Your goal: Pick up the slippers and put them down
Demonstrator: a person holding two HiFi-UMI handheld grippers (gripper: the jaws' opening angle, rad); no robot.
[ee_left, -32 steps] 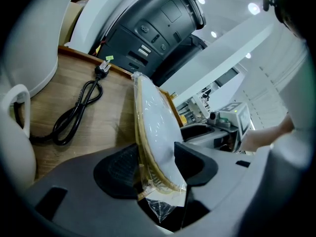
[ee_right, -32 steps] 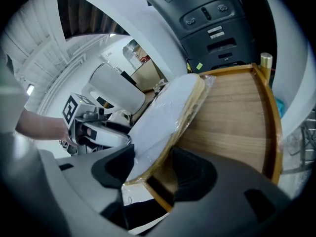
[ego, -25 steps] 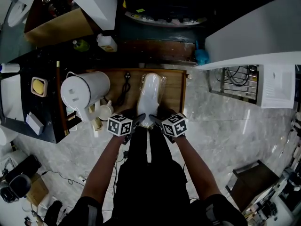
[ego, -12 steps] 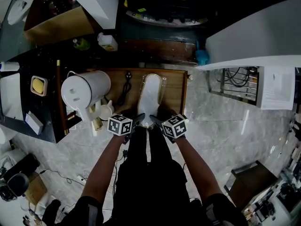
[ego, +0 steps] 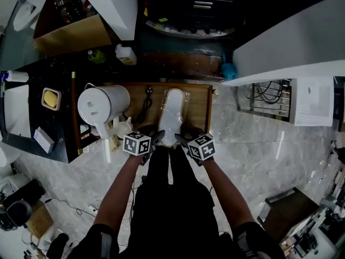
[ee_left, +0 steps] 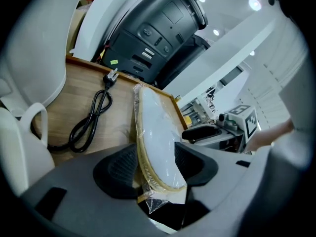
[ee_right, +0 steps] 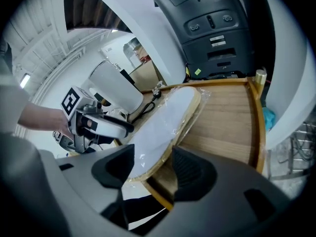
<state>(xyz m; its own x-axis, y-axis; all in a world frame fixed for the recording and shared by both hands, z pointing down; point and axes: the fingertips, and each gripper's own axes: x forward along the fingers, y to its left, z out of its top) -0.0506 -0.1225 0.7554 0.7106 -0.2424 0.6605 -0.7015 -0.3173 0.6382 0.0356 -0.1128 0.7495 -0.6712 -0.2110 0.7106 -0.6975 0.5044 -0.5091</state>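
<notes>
1. The slippers [ego: 172, 112], a plastic-wrapped white pair, lie lengthwise on a wooden tray [ego: 200, 101], with one end toward the person.
2. The left gripper [ee_left: 157, 166] has its jaws pinching that near end.
3. The right gripper [ee_right: 154, 168] has its jaws pressed on the same end from the other side.
4. A black cord [ee_left: 91, 120] lies on the tray to the left of the slippers, with a white kettle [ego: 102, 104] beyond it.

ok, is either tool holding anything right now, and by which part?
Left tool grips the wrapped slippers at their near end. Right tool straddles the same end; whether it clamps cannot be told.
</notes>
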